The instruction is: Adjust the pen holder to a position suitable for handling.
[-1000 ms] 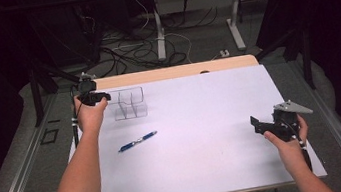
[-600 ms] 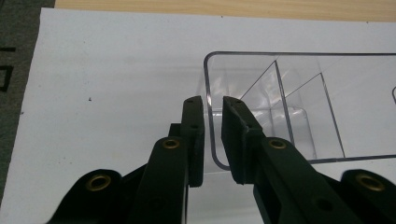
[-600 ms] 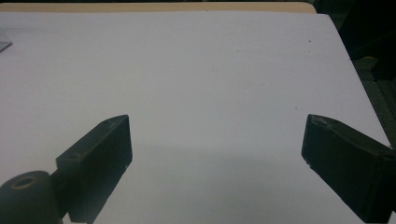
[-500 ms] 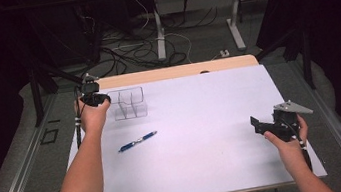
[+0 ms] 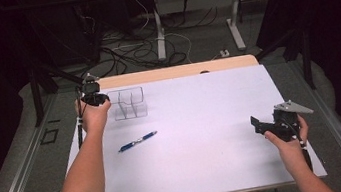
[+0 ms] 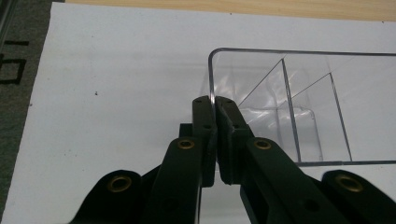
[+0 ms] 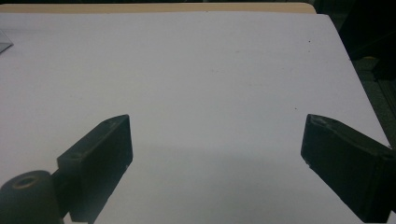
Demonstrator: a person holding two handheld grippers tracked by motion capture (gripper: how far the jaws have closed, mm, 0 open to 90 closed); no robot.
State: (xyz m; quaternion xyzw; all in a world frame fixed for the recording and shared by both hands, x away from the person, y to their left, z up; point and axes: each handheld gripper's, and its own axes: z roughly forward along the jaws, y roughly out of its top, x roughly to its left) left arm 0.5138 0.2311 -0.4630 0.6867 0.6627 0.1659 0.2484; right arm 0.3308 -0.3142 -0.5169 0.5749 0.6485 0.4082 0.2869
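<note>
A clear plastic organiser (image 5: 129,103) with inner dividers stands at the back left of the white table top (image 5: 196,112). In the left gripper view my left gripper (image 6: 215,105) is shut on the left wall of the clear organiser (image 6: 280,93), one jaw inside and one outside. From above, the left gripper (image 5: 101,99) sits at the organiser's left end. A blue pen (image 5: 138,141) lies flat in front of it, untouched. My right gripper (image 5: 257,127) is held low over the table's right side. In its own view the right gripper (image 7: 215,144) is open with bare white surface between the jaws.
A strip of wooden table edge (image 5: 180,70) runs behind the white sheet. Cables and desk legs (image 5: 160,37) lie on the floor beyond. The table's right edge (image 5: 310,132) is close to the right hand.
The left hand has shifted slightly right, up to the organiser's left wall. The right gripper and the pen have stayed put.
</note>
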